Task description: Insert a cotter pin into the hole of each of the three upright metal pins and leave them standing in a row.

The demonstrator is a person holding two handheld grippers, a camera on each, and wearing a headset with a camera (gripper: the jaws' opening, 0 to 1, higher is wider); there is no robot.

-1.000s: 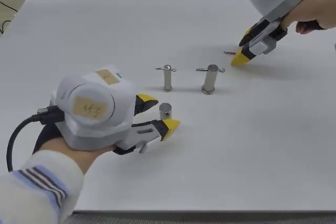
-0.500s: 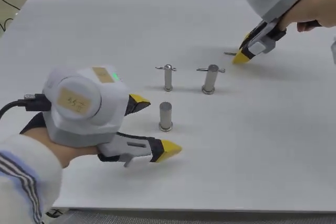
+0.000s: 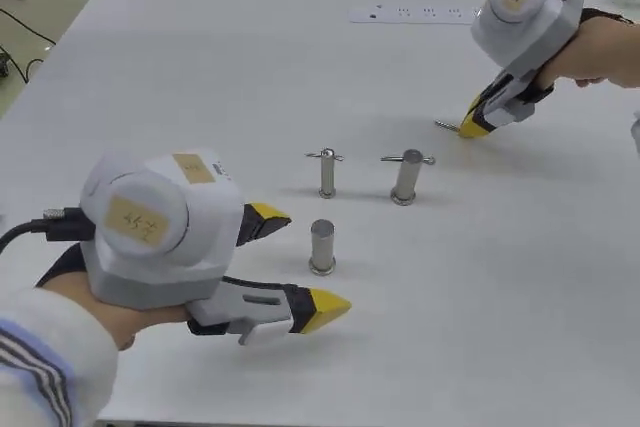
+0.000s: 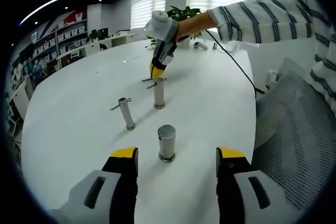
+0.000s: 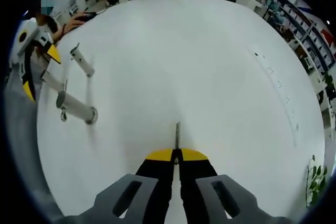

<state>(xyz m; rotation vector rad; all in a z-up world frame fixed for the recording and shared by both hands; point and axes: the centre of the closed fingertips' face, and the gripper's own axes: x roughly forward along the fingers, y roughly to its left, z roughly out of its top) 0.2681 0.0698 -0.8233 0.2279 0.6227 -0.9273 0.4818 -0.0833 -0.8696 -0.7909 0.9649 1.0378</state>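
**Bare grey upright metal pin (image 3: 322, 245) between open jaws — its cotter is well apart at half past one**

In the head view the left gripper (image 3: 305, 260), a white body with yellow-tipped black jaws, rests low on the white tabletop (image 3: 200, 67). Its jaws are spread wide and grip nothing. The bare pin stands upright in the gap between the tips, and neither tip touches it. The left gripper view shows clear table on both sides of the pin. No cross hole can be made out on the pin, so I cannot tell which way it faces.

At twelve o'clock from the bare pin stands the first of the two fitted grey pins (image 3: 327, 173). The second is just to the right of the first. Each has a wire cotter through its head, lying crosswise. The bare pin is nearer the person and out of their line.

Further right, at about half past one from the bare pin and beyond the second fitted pin, the right gripper (image 3: 472, 129) has its tips down at the table. Its jaws are pinched together on a thin wire cotter pin (image 3: 446, 126). The cotter's long axis is nearly level and its free end points toward nine o'clock.

The left gripper is much the nearer to the bare pin and looks placed to steady it. The cotter probably has to travel toward seven o'clock — passing the second fitted pin closely — and it could knock that pin over.
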